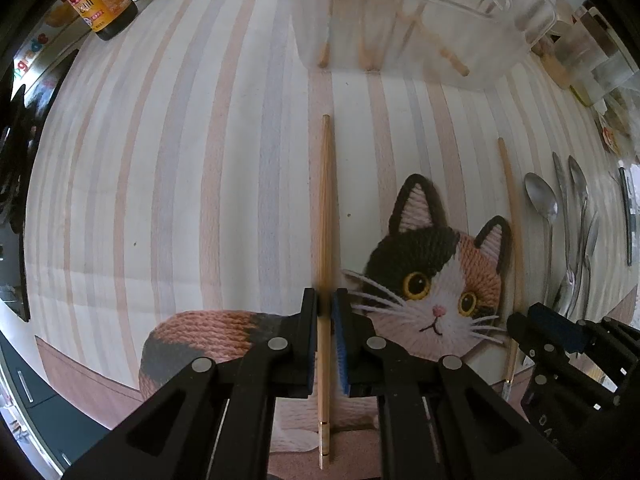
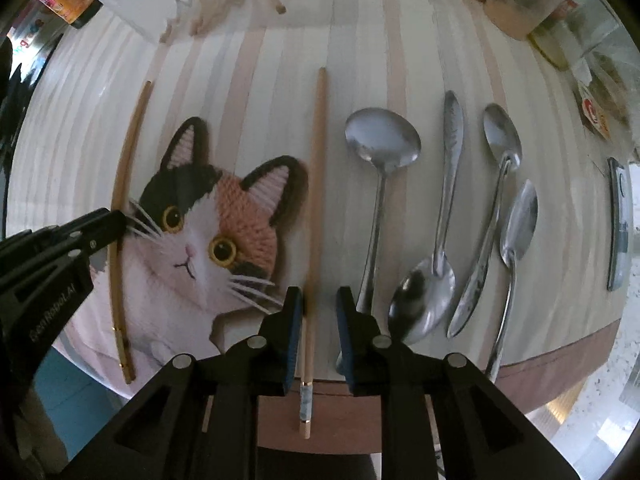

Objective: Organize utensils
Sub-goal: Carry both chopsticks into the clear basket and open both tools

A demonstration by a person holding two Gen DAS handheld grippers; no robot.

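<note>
**Each tongs straddles its own chopstick, both lying twelve to six**

The left tongs (image 1: 325,312) pinch a pale wooden chopstick (image 1: 325,200), its long axis running twelve to six. The right tongs (image 2: 318,312) stand narrowly apart around a second wooden chopstick with a blue-patterned end (image 2: 317,200), not gripping; steel spoons (image 2: 380,148) lie at three o'clock on the striped table (image 2: 280,52).

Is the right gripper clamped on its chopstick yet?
No: the right gripper stands open, its pads clear of the chopstick lying between them.
</note>
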